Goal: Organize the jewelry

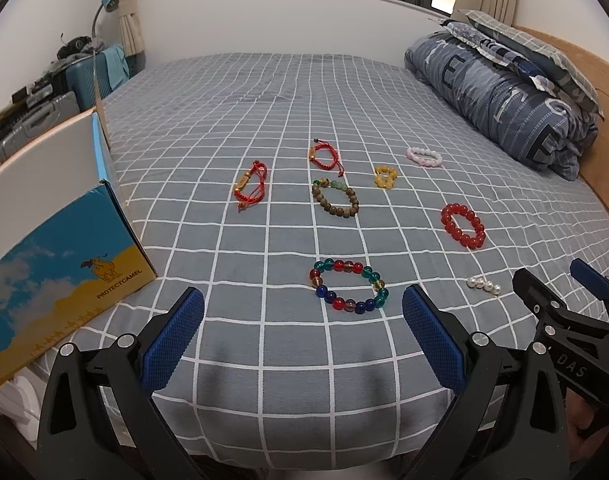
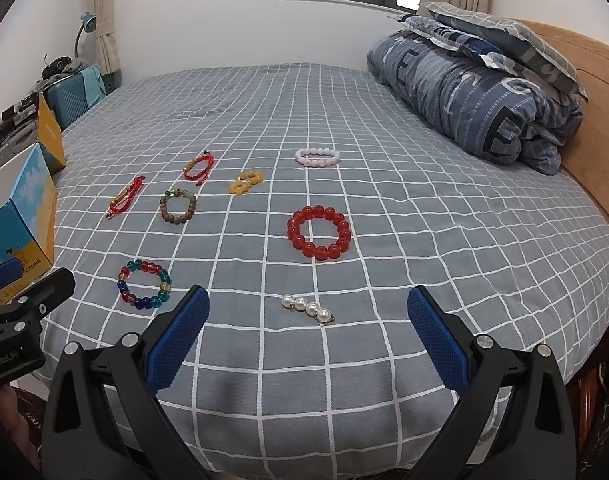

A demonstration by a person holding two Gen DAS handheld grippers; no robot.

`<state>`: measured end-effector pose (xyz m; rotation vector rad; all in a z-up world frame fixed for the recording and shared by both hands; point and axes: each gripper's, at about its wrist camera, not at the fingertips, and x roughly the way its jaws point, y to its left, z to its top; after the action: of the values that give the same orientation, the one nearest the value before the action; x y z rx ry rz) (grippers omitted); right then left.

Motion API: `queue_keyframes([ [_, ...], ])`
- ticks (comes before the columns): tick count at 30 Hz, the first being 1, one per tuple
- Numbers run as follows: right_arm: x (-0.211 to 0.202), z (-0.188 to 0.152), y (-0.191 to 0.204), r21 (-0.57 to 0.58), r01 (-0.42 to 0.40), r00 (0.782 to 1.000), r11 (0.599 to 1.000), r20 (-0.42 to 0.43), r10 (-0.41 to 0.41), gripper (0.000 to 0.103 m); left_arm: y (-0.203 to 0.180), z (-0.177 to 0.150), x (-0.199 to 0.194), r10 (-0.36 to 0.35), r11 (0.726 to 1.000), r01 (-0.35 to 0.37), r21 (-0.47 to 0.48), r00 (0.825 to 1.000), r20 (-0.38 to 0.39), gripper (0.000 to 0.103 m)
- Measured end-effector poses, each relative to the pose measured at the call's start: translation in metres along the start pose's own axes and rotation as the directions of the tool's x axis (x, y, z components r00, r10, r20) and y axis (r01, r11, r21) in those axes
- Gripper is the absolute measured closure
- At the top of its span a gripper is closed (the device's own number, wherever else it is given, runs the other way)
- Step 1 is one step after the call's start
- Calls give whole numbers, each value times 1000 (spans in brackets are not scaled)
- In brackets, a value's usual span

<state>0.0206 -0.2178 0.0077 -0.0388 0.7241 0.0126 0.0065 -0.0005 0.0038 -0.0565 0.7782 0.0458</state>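
Both claws hang over the near edge of the bed [image 1: 288,92], each with its blue pads spread wide and gripping nothing; the left gripper [image 1: 303,316] sits just short of the multicoloured bead bracelet [image 1: 348,285], the right gripper [image 2: 308,314] just short of the pearl clip [image 2: 308,309]. Farther up the checked sheet lie a red bead bracelet [image 2: 319,232], a brown bead bracelet [image 2: 178,205], two red cord bracelets [image 1: 251,186] [image 1: 324,155], a yellow one [image 2: 246,182] and a pink one [image 2: 317,157]; an open cardboard box [image 1: 64,256] stands at the left.

home bedroom | bed [image 1: 344,92] w/ grid sheet, folded quilt [image 1: 500,92], prob suitcases [image 1: 80,76]
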Motion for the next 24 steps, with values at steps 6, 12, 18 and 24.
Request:
queue_keyframes([
  [6, 1, 0, 1, -2, -2, 1000, 1000, 1, 2, 7, -1, 0, 2, -2, 1000, 2, 0, 1000, -3, 5],
  [12, 5, 5, 5, -10, -6, 1000, 1000, -5, 6, 7, 0, 1, 4, 0, 1000, 0, -6, 1000, -6, 5],
  [18, 6, 8, 8, -15, -12, 1000, 1000, 6, 12, 7, 0, 3, 6, 0, 1000, 0, -6, 1000, -4, 5],
  [24, 11, 8, 11, -18, -14, 1000, 1000, 1, 14, 7, 3, 6, 11, -2, 1000, 2, -11, 1000, -11, 5],
])
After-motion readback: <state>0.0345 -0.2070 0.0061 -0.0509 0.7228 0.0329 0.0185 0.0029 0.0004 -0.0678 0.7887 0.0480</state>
